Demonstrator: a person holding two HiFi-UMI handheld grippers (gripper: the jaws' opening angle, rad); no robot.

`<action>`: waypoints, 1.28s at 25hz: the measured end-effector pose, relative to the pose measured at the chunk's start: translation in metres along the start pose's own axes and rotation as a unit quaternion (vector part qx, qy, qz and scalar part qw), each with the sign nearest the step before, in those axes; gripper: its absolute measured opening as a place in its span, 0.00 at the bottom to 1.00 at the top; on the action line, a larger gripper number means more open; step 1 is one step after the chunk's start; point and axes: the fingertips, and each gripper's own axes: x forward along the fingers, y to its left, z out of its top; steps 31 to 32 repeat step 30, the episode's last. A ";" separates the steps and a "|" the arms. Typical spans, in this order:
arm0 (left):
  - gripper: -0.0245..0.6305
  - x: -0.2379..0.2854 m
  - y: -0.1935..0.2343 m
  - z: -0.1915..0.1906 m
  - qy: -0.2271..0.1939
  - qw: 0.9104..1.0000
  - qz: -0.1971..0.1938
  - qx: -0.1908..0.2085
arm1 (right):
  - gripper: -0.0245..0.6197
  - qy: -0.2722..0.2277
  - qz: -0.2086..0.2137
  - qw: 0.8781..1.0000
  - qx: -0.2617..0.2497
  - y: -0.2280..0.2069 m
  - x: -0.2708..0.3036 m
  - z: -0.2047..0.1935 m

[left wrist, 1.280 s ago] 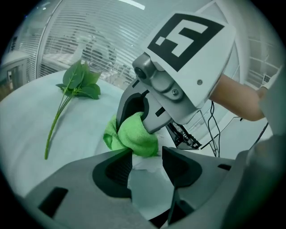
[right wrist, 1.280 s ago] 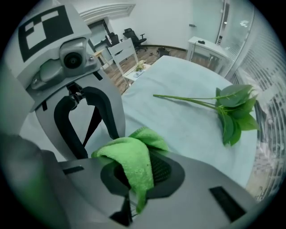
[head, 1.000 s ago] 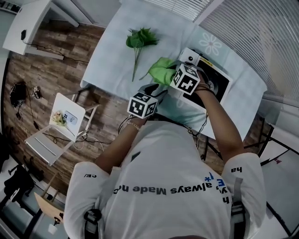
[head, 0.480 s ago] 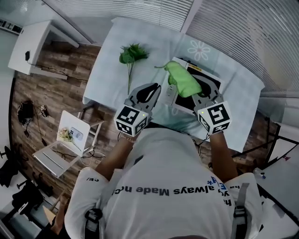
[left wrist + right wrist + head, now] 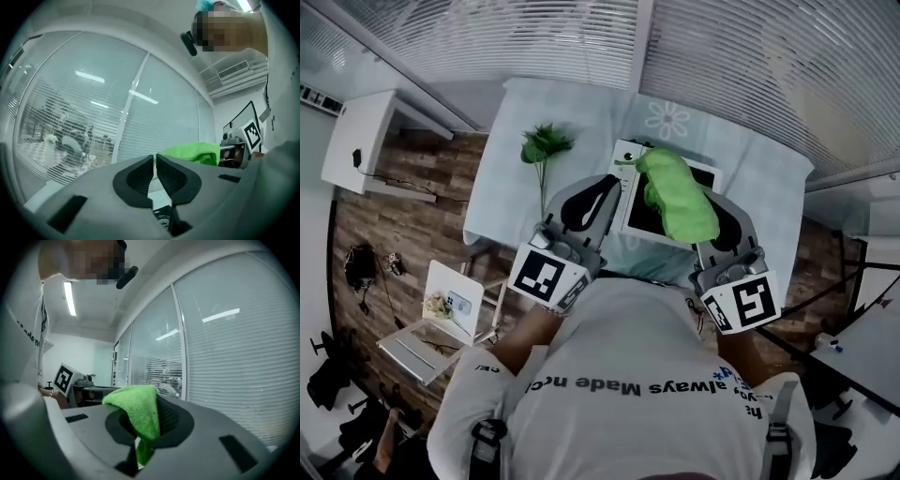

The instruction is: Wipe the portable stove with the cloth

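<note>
The portable stove (image 5: pixel 630 159), white-rimmed with a black top, sits on the table below both raised grippers. My right gripper (image 5: pixel 710 211) is shut on the green cloth (image 5: pixel 680 202), which hangs over the stove in the head view. In the right gripper view the cloth (image 5: pixel 138 408) is pinched between the pads and droops under my right gripper (image 5: pixel 145 416). My left gripper (image 5: pixel 609 183) is held up to the stove's left. In its own view my left gripper (image 5: pixel 154 164) is closing with nothing between its jaws, only a slit left, and the cloth (image 5: pixel 192 152) shows beyond.
A green artificial plant (image 5: pixel 542 148) lies on the pale tablecloth (image 5: pixel 750 178) left of the stove. A white chair (image 5: pixel 441 309) with small items stands on the wooden floor at the left, and a white desk (image 5: pixel 361 141) behind it. Window blinds run along the far side.
Both grippers rose from the table toward the head camera. The right one lifted the green cloth from beside the stove to above it. The left jaws closed from wide open.
</note>
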 end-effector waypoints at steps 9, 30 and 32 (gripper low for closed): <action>0.08 0.031 -0.056 0.025 -0.013 0.999 -0.047 0.017 | 0.07 -0.030 -0.068 0.997 0.013 -0.033 -0.056 0.026; 0.08 0.040 -0.072 0.032 -0.011 0.998 -0.064 0.014 | 0.07 -0.030 -0.095 0.995 0.003 -0.044 -0.071 0.035; 0.08 0.040 -0.072 0.032 -0.011 0.998 -0.064 0.014 | 0.07 -0.030 -0.095 0.995 0.003 -0.044 -0.071 0.035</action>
